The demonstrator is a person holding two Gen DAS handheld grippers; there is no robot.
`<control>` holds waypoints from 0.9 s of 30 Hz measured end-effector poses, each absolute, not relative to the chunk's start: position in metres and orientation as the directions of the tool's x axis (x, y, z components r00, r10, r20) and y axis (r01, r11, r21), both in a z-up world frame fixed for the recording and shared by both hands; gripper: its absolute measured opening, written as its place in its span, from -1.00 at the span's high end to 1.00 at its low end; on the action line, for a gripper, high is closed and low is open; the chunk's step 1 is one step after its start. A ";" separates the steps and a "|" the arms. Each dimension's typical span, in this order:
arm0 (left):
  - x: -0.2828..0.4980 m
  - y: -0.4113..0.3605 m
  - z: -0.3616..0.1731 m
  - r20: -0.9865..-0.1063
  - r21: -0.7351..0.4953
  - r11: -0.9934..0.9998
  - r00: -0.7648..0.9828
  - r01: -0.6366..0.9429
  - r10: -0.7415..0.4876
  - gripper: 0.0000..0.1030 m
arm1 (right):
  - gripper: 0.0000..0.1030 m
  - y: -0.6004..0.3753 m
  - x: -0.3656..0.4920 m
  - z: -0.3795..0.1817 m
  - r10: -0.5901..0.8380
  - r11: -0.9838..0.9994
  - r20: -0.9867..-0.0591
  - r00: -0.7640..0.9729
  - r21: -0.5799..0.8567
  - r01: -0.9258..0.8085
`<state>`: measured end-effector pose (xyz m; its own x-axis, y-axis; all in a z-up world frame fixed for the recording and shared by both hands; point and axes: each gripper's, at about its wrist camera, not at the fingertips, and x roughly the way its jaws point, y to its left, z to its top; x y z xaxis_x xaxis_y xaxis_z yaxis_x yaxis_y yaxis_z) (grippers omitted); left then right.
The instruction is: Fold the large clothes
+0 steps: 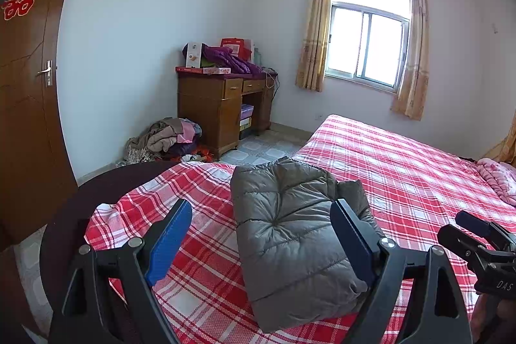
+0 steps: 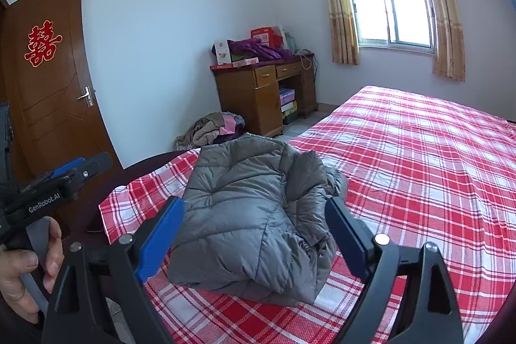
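Note:
A grey quilted down jacket lies folded into a compact bundle on the red plaid bed sheet, near the bed's foot corner. My left gripper hovers above and just in front of it, open, with nothing between its blue pads. In the right wrist view the same jacket shows its folded layers at the right side. My right gripper also stands open over it and holds nothing. Each gripper appears at the edge of the other's view: the right one, the left one with a hand on its handle.
A wooden desk piled with boxes and purple clothing stands against the far wall. A heap of clothes lies on the floor beside it. A brown door is at the left, a curtained window behind the bed, a pink blanket at far right.

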<state>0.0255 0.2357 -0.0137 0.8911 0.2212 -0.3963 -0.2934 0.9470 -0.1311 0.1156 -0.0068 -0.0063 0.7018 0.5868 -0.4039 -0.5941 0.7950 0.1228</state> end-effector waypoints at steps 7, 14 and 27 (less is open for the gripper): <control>0.025 0.234 -0.015 -0.401 -0.126 0.949 0.890 -0.289 0.218 -0.71 | -0.78 -0.007 0.116 -0.007 0.588 0.794 -0.406 0.700 0.125 -0.595; 0.025 0.233 -0.016 -0.399 -0.123 0.950 0.891 -0.286 0.217 -0.71 | -0.78 -0.007 0.115 -0.007 0.590 0.795 -0.403 0.700 0.133 -0.592; 0.026 0.232 -0.015 -0.400 -0.118 0.950 0.890 -0.288 0.220 -0.71 | -0.79 -0.007 0.113 -0.007 0.591 0.794 -0.401 0.700 0.134 -0.593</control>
<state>0.0256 0.2318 -0.0149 0.8897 0.2205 -0.3998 -0.2885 0.9502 -0.1180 0.1135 -0.0065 -0.0069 0.7001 0.5906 -0.4013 -0.5931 0.7940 0.1338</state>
